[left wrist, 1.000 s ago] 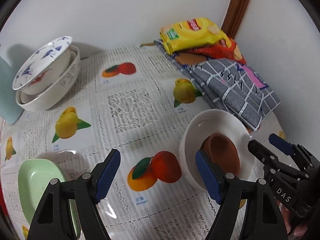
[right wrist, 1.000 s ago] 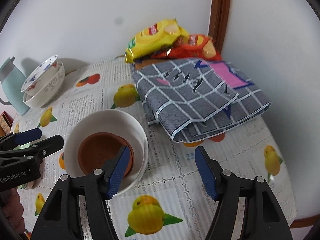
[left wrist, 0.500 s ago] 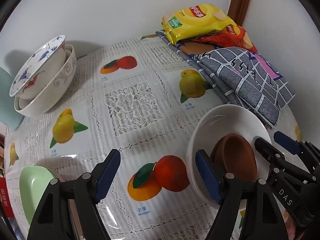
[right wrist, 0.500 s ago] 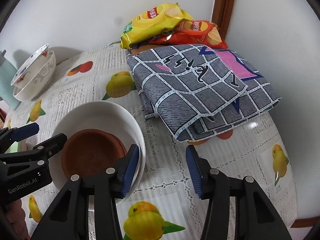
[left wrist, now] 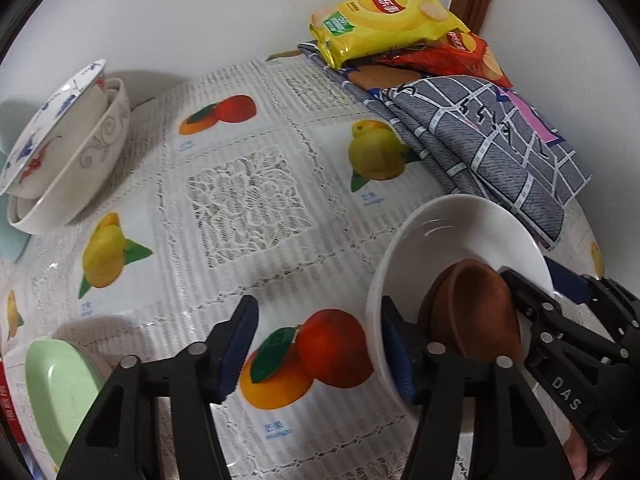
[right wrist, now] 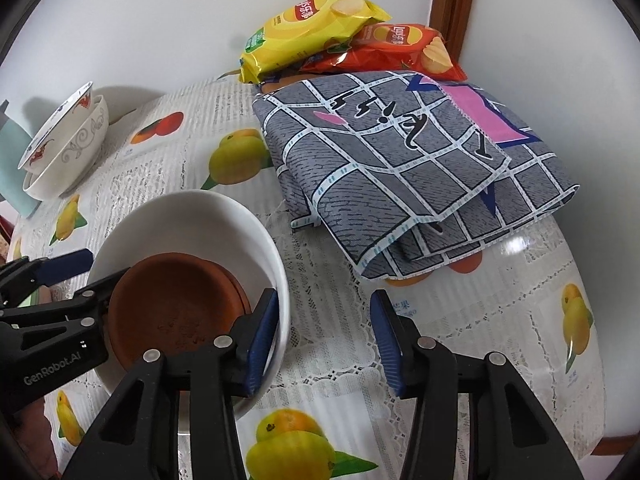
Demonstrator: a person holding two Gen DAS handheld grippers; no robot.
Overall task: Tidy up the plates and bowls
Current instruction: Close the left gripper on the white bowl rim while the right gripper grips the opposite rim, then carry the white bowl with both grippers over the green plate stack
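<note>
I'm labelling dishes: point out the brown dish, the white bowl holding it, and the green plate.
brown dish (right wrist: 176, 312), right wrist view, inner floor
white bowl (left wrist: 460, 224), left wrist view, inner wall
green plate (left wrist: 60, 392), left wrist view, centre

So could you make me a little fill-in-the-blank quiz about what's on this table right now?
1. The brown dishes sit inside a ___ bowl.
2. The yellow chip bag lies on top of an ___ chip bag.
3. Both chip bags rest on a folded grey checked ___.
4. Near the table's edge in the left view lies a pale ___ plate.

Missing words: white; orange; cloth; green
</note>
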